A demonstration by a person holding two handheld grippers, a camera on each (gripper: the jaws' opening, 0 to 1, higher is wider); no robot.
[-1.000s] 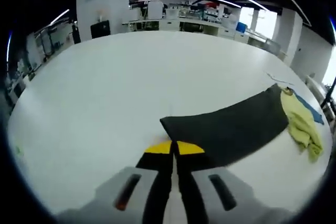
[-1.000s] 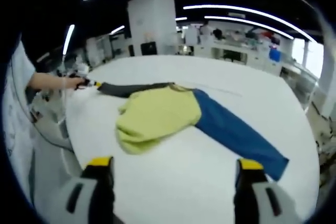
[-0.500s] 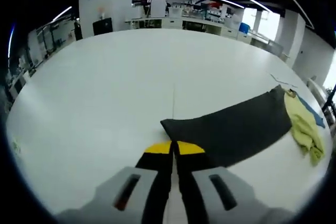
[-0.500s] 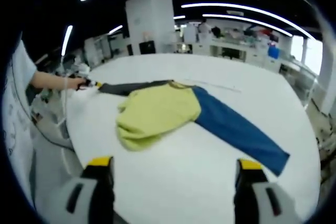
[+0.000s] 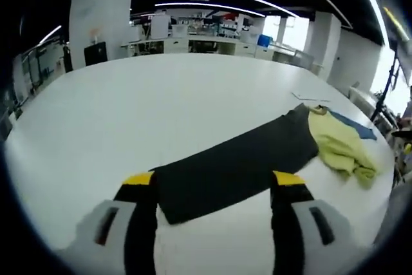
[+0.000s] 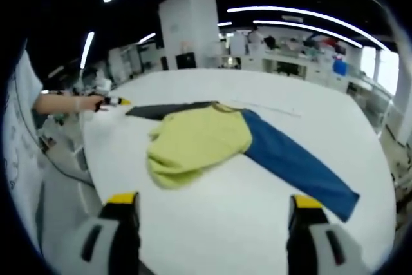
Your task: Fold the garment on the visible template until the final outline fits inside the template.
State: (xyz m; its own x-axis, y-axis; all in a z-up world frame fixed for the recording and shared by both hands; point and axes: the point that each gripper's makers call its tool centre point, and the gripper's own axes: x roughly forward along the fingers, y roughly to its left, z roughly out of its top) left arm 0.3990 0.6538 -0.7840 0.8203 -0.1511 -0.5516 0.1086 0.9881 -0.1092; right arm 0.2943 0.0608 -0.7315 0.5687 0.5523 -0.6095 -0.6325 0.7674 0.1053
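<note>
A garment is lying spread on a large white table: a bunched yellow-green body, a dark grey sleeve and a blue sleeve stretching out to opposite sides. In the left gripper view, the left gripper is hovering with jaws wide apart, straddling the free end of the dark grey sleeve without gripping it. In the right gripper view, the right gripper is also hanging wide open above bare table, near the yellow-green body. No template outline is discernible. To fold well, each gripper should probably pinch a sleeve near its cuff, lifting low and laying it flat across the body without dragging the bunched cloth.
</note>
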